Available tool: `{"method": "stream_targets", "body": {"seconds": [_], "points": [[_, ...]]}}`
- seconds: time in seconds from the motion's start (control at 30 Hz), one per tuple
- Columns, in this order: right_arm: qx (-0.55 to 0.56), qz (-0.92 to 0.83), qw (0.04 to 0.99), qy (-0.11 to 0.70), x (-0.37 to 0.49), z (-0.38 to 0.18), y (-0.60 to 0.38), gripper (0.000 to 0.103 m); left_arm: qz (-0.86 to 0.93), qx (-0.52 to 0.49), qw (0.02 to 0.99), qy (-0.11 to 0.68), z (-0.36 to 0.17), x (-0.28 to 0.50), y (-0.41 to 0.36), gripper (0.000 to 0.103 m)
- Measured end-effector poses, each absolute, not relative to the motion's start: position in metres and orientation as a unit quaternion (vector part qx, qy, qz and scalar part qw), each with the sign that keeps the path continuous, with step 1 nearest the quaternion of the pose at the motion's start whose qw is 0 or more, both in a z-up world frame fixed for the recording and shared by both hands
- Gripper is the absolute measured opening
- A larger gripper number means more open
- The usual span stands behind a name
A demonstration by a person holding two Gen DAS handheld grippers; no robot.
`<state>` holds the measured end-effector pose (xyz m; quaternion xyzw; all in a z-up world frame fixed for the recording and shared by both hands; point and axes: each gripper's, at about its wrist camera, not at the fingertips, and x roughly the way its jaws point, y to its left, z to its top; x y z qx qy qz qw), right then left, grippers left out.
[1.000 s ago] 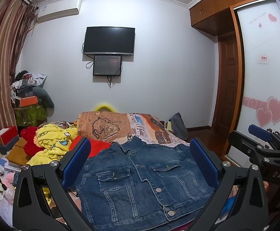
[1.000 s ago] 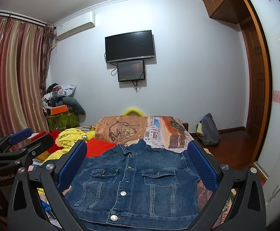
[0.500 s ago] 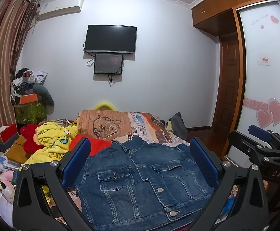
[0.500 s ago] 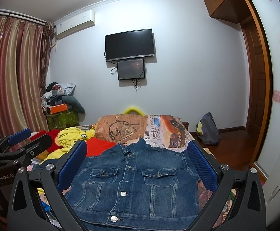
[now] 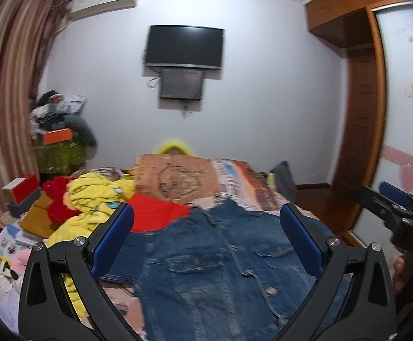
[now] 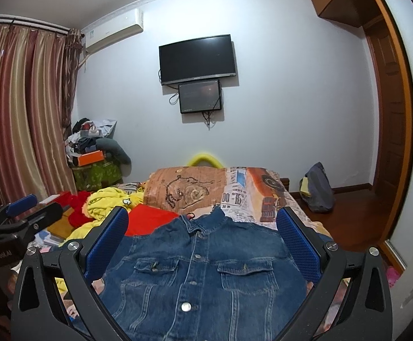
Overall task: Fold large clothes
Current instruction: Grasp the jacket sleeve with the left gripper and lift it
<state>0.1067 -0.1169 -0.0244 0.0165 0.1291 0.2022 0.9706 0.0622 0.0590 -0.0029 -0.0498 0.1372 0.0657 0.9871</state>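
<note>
the denim jacket (image 6: 206, 278) lies flat, front up, on the near end of the bed (image 6: 263, 199), while the left gripper (image 5: 206, 244) and right gripper (image 6: 203, 241) hover above it, both spread wide, holding nothing.

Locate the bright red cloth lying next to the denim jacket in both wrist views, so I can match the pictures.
Left wrist view: the bright red cloth sits left of centre, just past the blue denim jacket's collar, right of the yellow printed garment.
Right wrist view: the red cloth again lies left of centre, beside the jacket's collar.
Shared landmark: the black wall-mounted television above the bed.
</note>
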Motion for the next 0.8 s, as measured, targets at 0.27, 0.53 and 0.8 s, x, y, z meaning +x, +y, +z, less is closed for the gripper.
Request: {"method": "stream_targets", "body": {"seconds": [0.27,0.53,0.8], "points": [[-0.005,0.228,0.961,0.154,0.164,-0.026,-0.098,0.103,0.145,-0.061,0.973,0.170,-0.004,0.114,0.128,0.103],[-0.032,0.253,0.944,0.211,0.227,-0.047,-0.072,0.103,0.206,-0.077,0.949,0.227,-0.019,0.153,0.230,0.103],[-0.077,0.236,0.914,0.321,0.286,-0.098,-0.043,0.103,0.202,-0.197,0.891,0.356,-0.114,0.159,0.335,0.103]]}}
